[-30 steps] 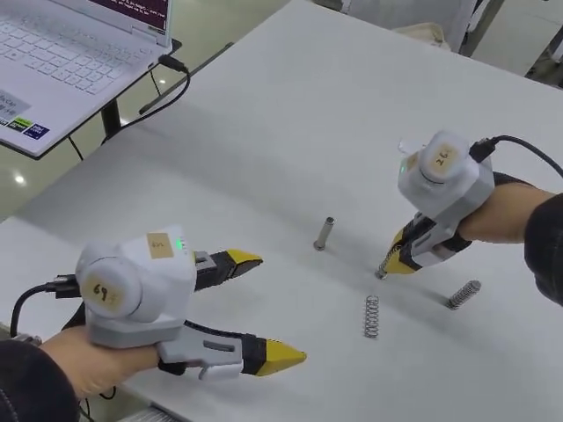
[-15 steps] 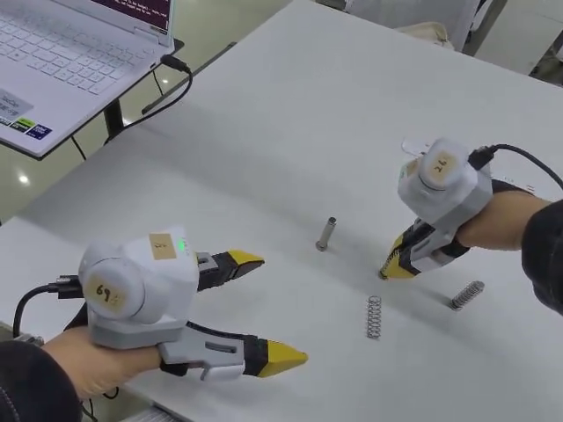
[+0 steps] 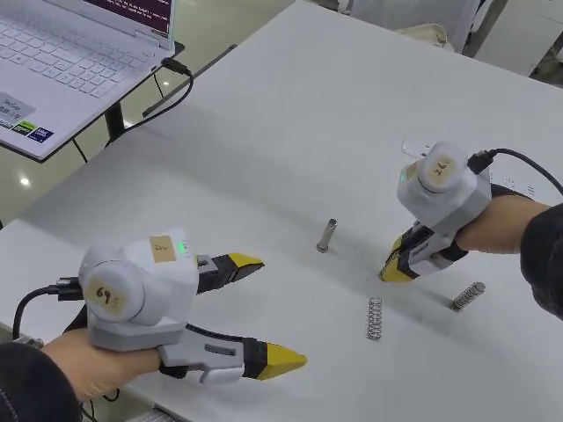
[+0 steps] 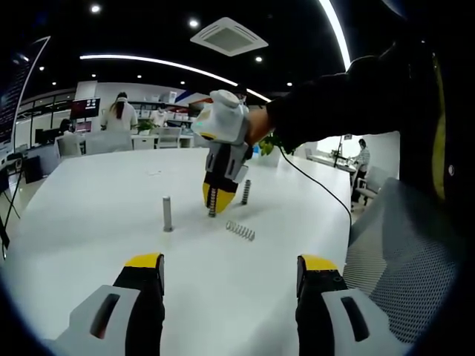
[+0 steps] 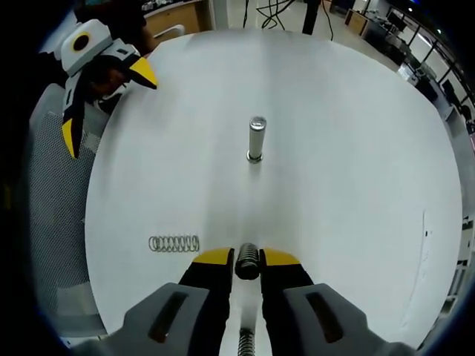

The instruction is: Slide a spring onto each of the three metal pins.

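Note:
My right gripper [image 3: 396, 271] [image 5: 247, 256] points down at the white table [image 3: 290, 132], shut on a spring-wrapped pin [image 5: 247, 262] that stands upright between its jaws. The left gripper view shows this pin [image 4: 213, 202] under the yellow tips. A bare metal pin [image 3: 327, 236] [image 5: 256, 139] [image 4: 167, 213] stands upright a little to its left. One loose spring [image 3: 375, 317] [image 5: 174, 243] [image 4: 240, 231] lies flat in front of it. A second spring [image 3: 467, 295] [image 4: 246, 191] lies to its right. My left gripper [image 3: 277, 309] [image 4: 231, 263] hovers open at the near left, with nothing between its fingers.
A white laptop [image 3: 79, 53] sits on a stand at the far left, with a black cable [image 3: 167, 92] trailing to the table edge. The table's left edge runs diagonally close to my left gripper. Chairs stand beyond the far edge.
My right gripper has settled slightly lower and to the right, so the pin tip below its jaws is now covered. The left gripper has stayed still.

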The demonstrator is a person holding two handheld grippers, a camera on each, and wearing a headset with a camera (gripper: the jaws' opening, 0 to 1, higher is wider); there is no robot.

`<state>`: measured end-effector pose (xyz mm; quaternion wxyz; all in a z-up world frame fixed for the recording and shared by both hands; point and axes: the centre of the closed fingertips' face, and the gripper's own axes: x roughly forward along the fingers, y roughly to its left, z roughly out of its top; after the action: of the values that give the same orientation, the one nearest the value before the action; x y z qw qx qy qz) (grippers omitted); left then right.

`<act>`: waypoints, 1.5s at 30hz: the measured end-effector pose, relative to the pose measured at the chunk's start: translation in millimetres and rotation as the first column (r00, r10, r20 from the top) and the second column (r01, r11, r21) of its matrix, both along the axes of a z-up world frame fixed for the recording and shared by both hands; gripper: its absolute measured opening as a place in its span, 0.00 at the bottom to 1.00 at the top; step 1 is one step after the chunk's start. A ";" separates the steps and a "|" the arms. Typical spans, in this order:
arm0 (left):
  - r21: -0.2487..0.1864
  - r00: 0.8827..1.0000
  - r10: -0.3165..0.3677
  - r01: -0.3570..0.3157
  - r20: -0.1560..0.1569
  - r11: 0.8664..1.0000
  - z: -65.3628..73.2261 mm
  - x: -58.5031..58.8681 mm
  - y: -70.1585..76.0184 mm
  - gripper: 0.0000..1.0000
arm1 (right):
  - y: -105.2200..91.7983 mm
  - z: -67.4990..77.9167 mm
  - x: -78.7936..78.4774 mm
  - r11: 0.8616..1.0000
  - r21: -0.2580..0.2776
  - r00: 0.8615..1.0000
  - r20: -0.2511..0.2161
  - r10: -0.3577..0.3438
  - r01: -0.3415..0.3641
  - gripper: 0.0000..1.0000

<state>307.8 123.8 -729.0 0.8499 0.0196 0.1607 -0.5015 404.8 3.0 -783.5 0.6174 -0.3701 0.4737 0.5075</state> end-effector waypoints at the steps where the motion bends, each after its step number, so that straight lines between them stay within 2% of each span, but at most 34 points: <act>1: 0.001 1.000 0.000 0.000 0.000 1.000 0.0 0.0 -0.1 0.69 | -0.5 0.1 -0.3 1.000 -0.001 1.000 0.000 0.000 0.000 0.15; 11: 0.007 1.000 -0.010 0.010 -0.002 1.000 0.2 -0.9 -2.2 0.69 | -5.6 8.3 0.9 1.000 0.022 1.000 0.021 -0.020 0.020 0.22; 21: 0.015 1.000 -0.019 0.019 0.003 1.000 4.1 0.5 -4.9 0.68 | -8.3 20.1 -1.7 0.998 0.057 0.998 0.045 -0.043 0.040 0.23; 45: 0.041 0.998 -0.049 0.048 0.029 0.998 22.0 3.5 -16.5 0.66 | -12.7 65.5 -13.3 0.986 0.152 0.986 0.139 -0.095 0.074 0.24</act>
<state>311.4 107.3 -707.0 0.8392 0.0484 0.1575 -0.5183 391.5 -9.7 -717.9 0.6969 -0.3393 0.4040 0.4858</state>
